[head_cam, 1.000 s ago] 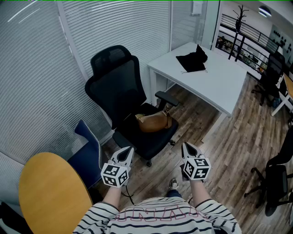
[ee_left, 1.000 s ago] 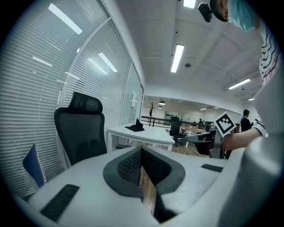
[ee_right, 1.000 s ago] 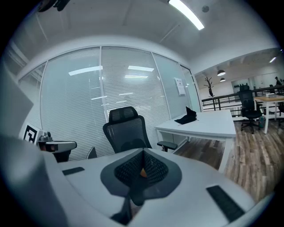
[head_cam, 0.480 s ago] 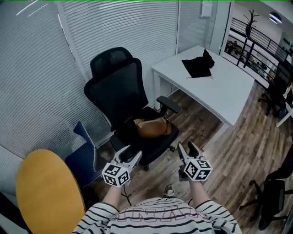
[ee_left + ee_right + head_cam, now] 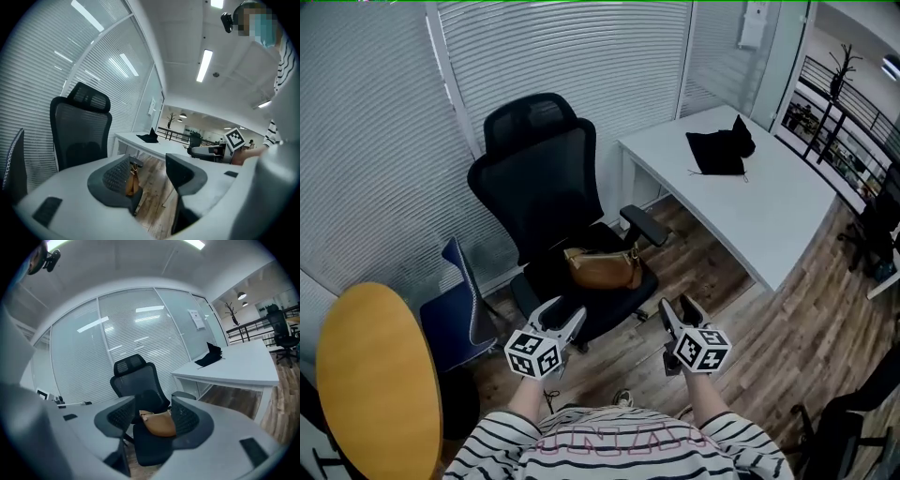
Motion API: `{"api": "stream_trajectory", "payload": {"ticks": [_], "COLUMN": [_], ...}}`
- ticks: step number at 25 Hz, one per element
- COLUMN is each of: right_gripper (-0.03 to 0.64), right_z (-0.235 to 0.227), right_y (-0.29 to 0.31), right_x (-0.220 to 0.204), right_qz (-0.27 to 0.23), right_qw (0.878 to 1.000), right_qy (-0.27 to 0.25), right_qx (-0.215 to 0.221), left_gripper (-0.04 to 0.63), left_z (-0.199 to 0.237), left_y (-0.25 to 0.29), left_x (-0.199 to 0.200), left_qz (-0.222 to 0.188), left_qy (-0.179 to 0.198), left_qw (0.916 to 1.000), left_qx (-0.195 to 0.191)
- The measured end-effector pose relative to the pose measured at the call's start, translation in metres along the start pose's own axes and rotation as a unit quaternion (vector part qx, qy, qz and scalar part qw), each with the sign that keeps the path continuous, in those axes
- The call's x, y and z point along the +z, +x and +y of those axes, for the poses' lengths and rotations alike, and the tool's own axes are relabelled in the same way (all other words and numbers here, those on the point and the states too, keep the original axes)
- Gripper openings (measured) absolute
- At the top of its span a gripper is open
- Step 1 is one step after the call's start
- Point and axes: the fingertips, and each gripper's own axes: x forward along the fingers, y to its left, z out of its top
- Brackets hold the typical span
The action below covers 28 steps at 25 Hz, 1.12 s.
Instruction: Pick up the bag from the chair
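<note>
- Now the black chair (image 5: 546,192) sits centre frame, nearer than a second ago: approach under way.
- Brown bag (image 5: 602,269) lies on its seat, untouched, above your grippers.
- Left gripper (image 5: 565,317) and right gripper (image 5: 675,307): jaws just opened wide, both empty; reach next.

The bag (image 5: 602,269) is tan-brown, the chair (image 5: 542,183) black mesh — white tabletop (image 5: 778,211), black cloth (image 5: 717,153), brown wood-grain floor (image 5: 787,323), yellow round table (image 5: 370,384), dark-and-white striped shirt (image 5: 619,452).
</note>
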Motion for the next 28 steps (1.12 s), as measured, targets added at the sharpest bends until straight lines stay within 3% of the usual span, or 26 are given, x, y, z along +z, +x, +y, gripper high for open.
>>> {"api": "stream_trajectory", "payload": {"ticks": [11,28], "right_gripper": [0.235,0.235], "right_z": [-0.013,0.022], "right_y": [0.041,0.153], "right_x": [0.001,0.017], "right_qz": [0.019,-0.002], "right_qw": [1.000,0.998], "right_qy": [0.012,0.036], "right_qx": [0.022,-0.043], "left_gripper": [0.219,0.222], "left_z": [0.036,0.162], "left_y": [0.013,0.076], "left_x": [-0.010,0.032], "left_qz": [-0.005,0.033], "left_qy": [-0.036,-0.027], "left_qw": [0.9976,0.9991], "left_qx": [0.059,-0.005]}}
